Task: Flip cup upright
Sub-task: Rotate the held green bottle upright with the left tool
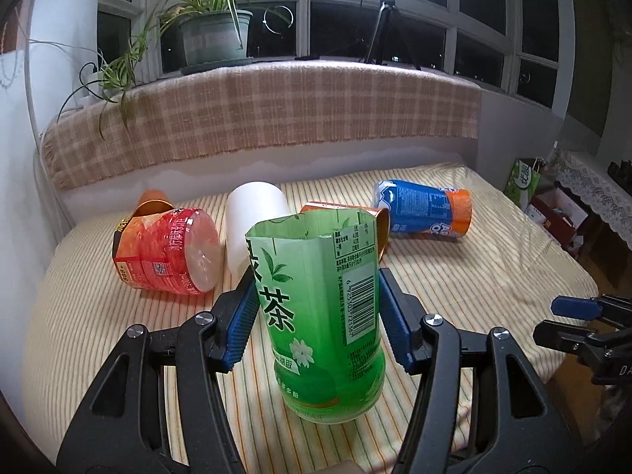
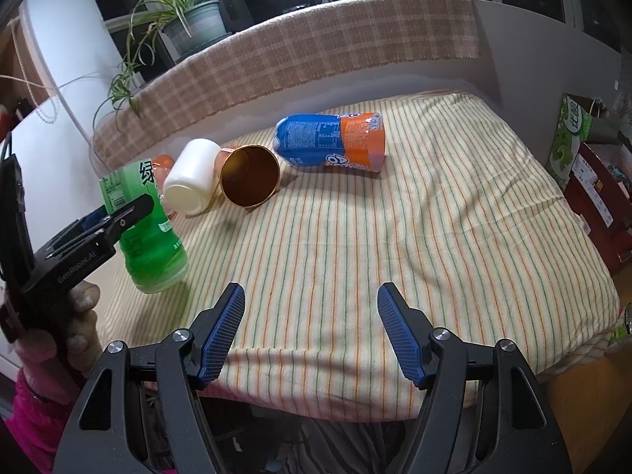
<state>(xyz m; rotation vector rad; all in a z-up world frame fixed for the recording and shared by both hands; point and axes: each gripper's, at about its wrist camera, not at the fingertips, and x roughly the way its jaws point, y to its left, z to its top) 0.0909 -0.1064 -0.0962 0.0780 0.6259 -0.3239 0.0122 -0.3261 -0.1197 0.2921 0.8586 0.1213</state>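
Observation:
A green tea-label cup stands upright on the striped tablecloth, open end up. My left gripper has its blue pads on both sides of the cup, touching or nearly touching it. The same cup shows at the left of the right wrist view with the left gripper around it. My right gripper is open and empty above the table's front edge. On their sides lie a red cup, a white cup, a copper cup and a blue-orange cup.
A plaid-covered ledge runs behind the table, with a potted plant and a tripod on it. Boxes and a green bag stand off the table's right edge.

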